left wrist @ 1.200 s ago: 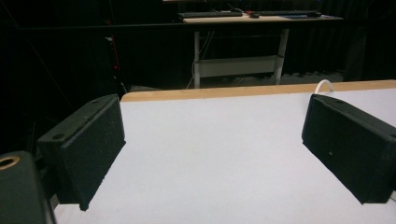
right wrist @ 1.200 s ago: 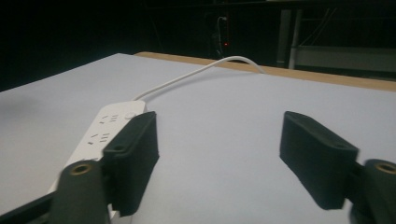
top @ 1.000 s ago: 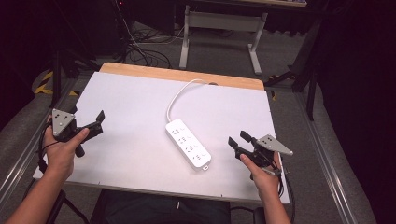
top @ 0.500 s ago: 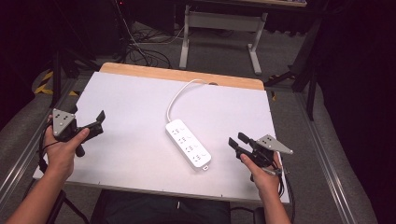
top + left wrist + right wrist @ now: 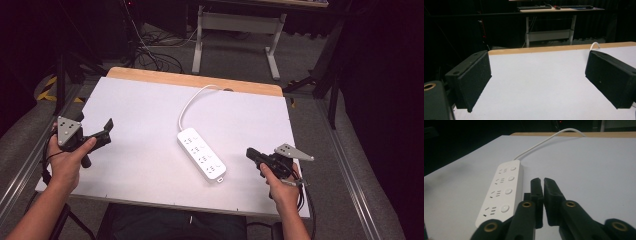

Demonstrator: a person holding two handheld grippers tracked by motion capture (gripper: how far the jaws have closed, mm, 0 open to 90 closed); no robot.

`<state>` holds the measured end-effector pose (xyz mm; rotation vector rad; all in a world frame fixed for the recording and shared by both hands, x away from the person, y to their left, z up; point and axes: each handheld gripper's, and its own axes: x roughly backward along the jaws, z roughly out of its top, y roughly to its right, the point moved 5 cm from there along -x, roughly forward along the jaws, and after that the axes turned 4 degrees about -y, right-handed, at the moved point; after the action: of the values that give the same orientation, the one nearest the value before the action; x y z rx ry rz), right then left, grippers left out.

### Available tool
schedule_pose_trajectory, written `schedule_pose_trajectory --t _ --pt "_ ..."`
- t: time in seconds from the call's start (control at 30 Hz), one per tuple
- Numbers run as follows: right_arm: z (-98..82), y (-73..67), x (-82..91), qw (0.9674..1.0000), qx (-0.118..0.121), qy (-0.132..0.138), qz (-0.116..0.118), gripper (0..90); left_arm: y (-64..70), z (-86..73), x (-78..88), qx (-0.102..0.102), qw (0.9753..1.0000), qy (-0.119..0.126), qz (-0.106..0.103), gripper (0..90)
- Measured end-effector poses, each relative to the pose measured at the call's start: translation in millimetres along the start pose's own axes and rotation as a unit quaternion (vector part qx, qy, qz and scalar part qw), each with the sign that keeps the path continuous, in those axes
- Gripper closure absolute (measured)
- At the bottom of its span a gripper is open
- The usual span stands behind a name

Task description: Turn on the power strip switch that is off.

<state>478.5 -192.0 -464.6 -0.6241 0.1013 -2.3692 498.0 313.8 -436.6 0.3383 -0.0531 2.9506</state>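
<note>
From the high view, one power strip (image 5: 201, 154) lies slantwise near the middle of the white surface (image 5: 135, 115), its single white cord (image 5: 192, 99) curving off toward the far wooden edge; the left gripper (image 5: 102, 131) hovers near the left edge, well apart from the strip, its fingers spread; the right gripper (image 5: 251, 154) sits near the right front, close beside the strip's near end but not touching it, its fingers drawn together on nothing; two hands, two grippers, one strip, and no other loose thing on the surface.

In the left gripper view, the two black fingers (image 5: 472, 80) stand wide apart with bare surface between them; a short piece of the cord (image 5: 594, 45) peeks above the right one.

In the right gripper view, the two fingers (image 5: 537, 195) are clenched almost together with just a thin slit between, holding nothing; the strip (image 5: 501, 191) lies just to their left, showing four socket groups, each with one round button, so four buttons counted.

As a judgement, the work on the strip looks barely begun: nothing is gripped or pressed yet; the right gripper seems placed to approach the nearest button or the strip's end, and all contact is left to do.
</note>
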Motion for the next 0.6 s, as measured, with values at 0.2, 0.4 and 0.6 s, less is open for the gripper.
schedule_pose_trajectory --t 0.2,0.4,0.6 --pt "1.4 0.9 1.0 0.9996 0.003 -0.017 -0.021 90.0 0.4 0.0 -0.3 -0.001 1.0 0.0 -0.001 7.2" --pt "6.3 5.9 6.7 0.9997 -0.018 -0.007 -0.018 90.0 0.6 0.1 -0.4 -0.003 1.0 0.0 -0.002 7.3" --pt "8.9 8.8 9.2 0.9997 -0.023 0.0 -0.012 90.0 0.8 0.0 -0.6 -0.004 1.0 -0.002 -0.001 7.3"
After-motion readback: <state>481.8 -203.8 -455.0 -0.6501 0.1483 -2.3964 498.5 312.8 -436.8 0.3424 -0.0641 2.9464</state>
